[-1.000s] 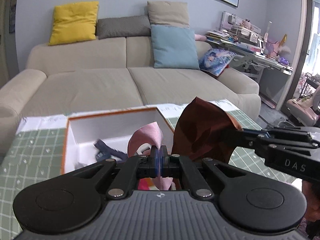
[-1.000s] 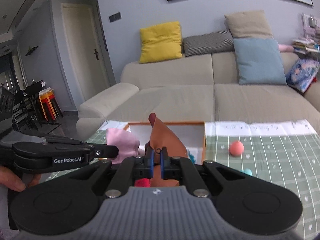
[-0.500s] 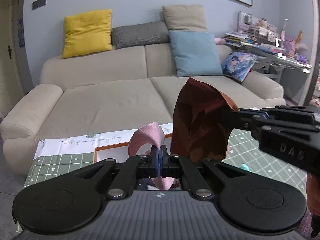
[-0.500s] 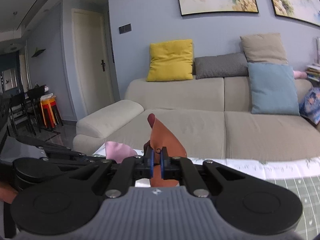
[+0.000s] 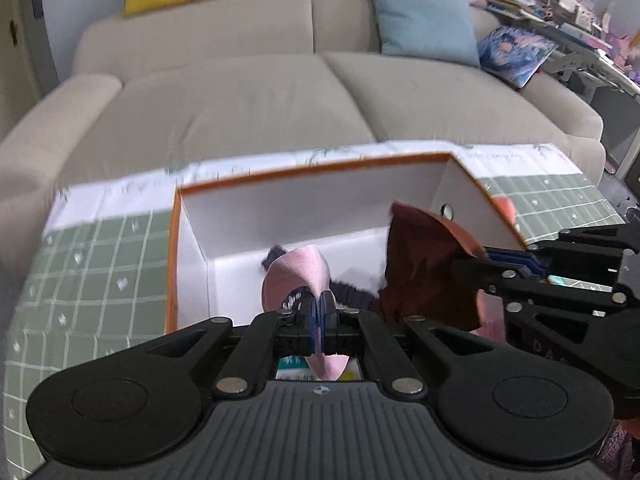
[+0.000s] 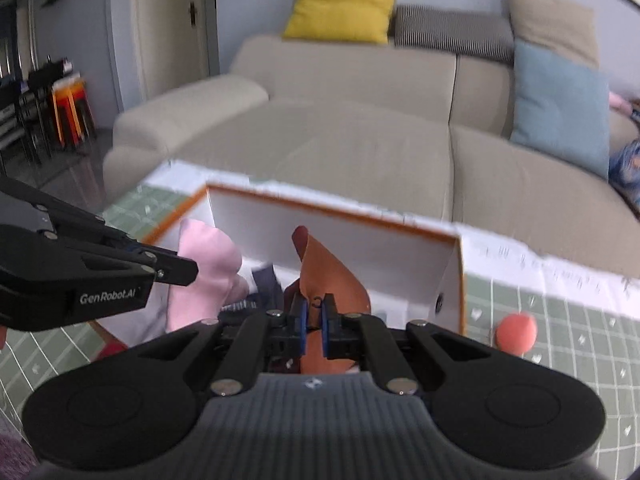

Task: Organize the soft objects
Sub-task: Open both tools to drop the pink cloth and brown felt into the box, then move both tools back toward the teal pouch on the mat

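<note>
My left gripper (image 5: 319,312) is shut on a pink cloth (image 5: 296,276) and holds it over the open white box with an orange rim (image 5: 304,168). My right gripper (image 6: 314,316) is shut on a brown cloth (image 6: 332,276), also over the box (image 6: 332,212). The brown cloth (image 5: 424,264) and right gripper (image 5: 496,264) show at the right in the left wrist view. The pink cloth (image 6: 204,268) and left gripper (image 6: 188,270) show at the left in the right wrist view. A dark navy cloth (image 5: 352,292) lies inside the box.
The box stands on a green checked tablecloth (image 5: 100,264). A coral ball (image 6: 516,334) lies on the cloth right of the box. A beige sofa (image 5: 260,92) with yellow, grey and blue cushions stands behind the table. A cluttered desk (image 5: 560,4) is at the far right.
Both grippers have dropped from a raised position back down over the box, each still holding its cloth. The box interior is in view again.
</note>
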`<act>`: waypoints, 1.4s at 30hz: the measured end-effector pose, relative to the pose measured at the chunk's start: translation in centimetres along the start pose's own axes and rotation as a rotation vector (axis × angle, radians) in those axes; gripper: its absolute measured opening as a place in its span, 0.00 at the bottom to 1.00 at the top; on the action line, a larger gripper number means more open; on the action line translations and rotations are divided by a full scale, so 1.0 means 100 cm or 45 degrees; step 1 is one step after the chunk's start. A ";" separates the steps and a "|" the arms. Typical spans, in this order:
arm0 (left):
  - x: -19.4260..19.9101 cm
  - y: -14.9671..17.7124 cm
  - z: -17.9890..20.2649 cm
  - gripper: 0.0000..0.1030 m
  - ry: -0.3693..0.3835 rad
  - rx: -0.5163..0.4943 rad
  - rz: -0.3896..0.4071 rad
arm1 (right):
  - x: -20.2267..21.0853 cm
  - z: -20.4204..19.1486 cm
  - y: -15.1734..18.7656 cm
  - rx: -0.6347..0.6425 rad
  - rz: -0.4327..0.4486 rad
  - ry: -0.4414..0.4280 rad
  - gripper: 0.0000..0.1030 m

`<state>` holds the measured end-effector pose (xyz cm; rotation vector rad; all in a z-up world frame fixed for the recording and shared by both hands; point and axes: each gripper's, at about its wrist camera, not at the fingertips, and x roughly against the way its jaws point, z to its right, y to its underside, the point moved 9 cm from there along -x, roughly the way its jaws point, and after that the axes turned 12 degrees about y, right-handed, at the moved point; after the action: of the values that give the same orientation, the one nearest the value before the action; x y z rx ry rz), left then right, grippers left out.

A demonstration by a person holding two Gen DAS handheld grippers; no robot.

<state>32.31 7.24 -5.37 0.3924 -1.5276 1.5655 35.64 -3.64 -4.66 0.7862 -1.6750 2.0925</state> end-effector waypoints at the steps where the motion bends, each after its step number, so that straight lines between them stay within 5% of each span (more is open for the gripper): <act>1: -0.001 0.002 -0.002 0.02 0.003 0.011 -0.006 | -0.005 0.000 0.003 0.003 -0.021 0.002 0.05; 4: -0.002 0.006 -0.007 0.08 0.010 0.042 -0.017 | -0.013 0.000 0.008 -0.003 -0.066 0.000 0.07; 7: 0.004 0.008 -0.012 0.36 0.007 0.074 -0.008 | -0.018 0.001 0.009 -0.018 -0.099 0.000 0.15; 9: 0.008 0.006 -0.013 0.41 0.010 0.098 0.012 | -0.016 0.001 0.013 -0.042 -0.107 -0.004 0.23; 26: 0.088 0.001 0.052 0.42 0.059 -0.006 0.243 | 0.068 0.030 0.008 -0.157 0.027 -0.004 0.40; 34: 0.100 0.026 0.118 0.42 0.183 -0.104 0.283 | 0.115 0.074 0.048 -0.212 0.010 0.057 0.44; 42: 0.081 0.065 0.171 0.43 0.262 -0.166 0.203 | 0.139 0.115 0.116 -0.313 -0.097 0.129 0.46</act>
<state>16.99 -4.57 -0.19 0.0351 -1.5185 1.5643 20.34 -18.52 -3.41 0.6449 -1.7743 1.8003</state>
